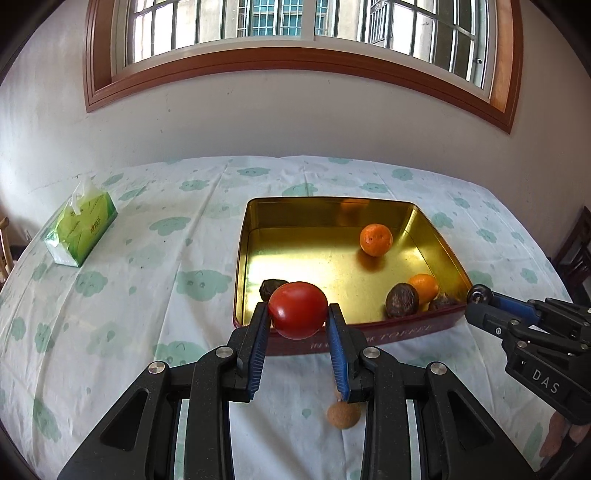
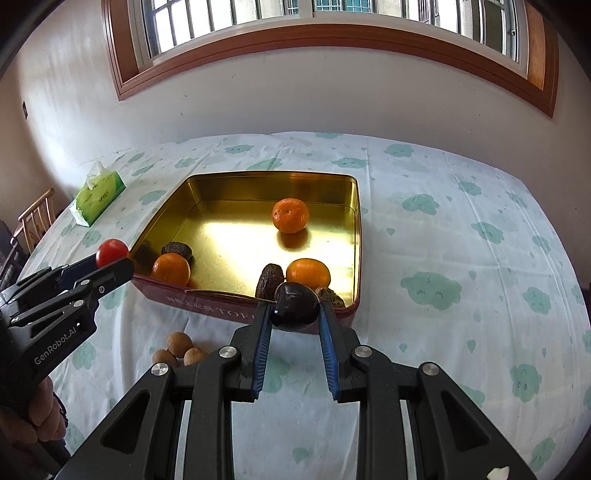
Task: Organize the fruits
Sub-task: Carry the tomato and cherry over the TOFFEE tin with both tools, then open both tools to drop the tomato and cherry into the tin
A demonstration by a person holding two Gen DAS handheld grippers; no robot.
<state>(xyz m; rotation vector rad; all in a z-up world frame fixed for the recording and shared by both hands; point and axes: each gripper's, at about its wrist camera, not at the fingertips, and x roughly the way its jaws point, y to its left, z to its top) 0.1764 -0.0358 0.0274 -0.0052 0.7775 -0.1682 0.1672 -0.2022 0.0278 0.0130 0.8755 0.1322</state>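
Gold tin (image 2: 356, 236) of oranges (image 2: 290, 215), longans (image 2: 179, 342) just before it

Daylight enters a wood-framed barred window (image 1: 295, 33) above a pale wall (image 1: 258, 118); a wooden chair (image 2: 35, 218) stands left.

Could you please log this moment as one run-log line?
left gripper: shut on tomato | right gripper: shut on dark fruit | tin: three oranges inside

Gold-lined tin (image 1: 255, 221), red tomato (image 1: 297, 314), orange mandarins (image 1: 376, 240) — white cloth (image 1: 147, 258) with green clouds.
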